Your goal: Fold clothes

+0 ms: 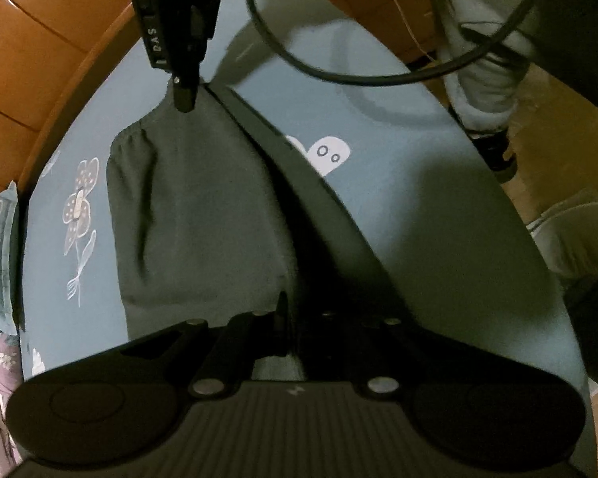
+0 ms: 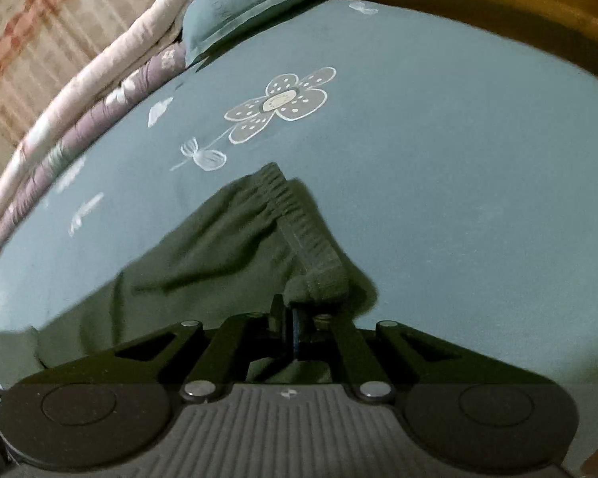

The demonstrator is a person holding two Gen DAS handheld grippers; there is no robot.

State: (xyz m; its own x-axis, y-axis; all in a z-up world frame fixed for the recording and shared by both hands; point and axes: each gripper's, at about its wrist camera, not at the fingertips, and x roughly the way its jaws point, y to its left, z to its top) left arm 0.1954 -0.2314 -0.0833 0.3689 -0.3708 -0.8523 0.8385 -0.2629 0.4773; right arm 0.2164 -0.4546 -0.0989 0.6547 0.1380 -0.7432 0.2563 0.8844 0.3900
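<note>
Fingers of right gripper (image 2: 295,318) pinched shut on waistband corner of dark trousers (image 1: 195,215); left gripper (image 1: 289,318) shut on their near fabric. Trousers on blue bedsheet (image 2: 438,159), partly lifted. Cloth light, limp, non-slippery; hold waistband and hem edges.

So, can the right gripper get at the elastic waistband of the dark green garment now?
Probably yes: the right gripper looks already shut on the waistband corner, nothing between.
</note>
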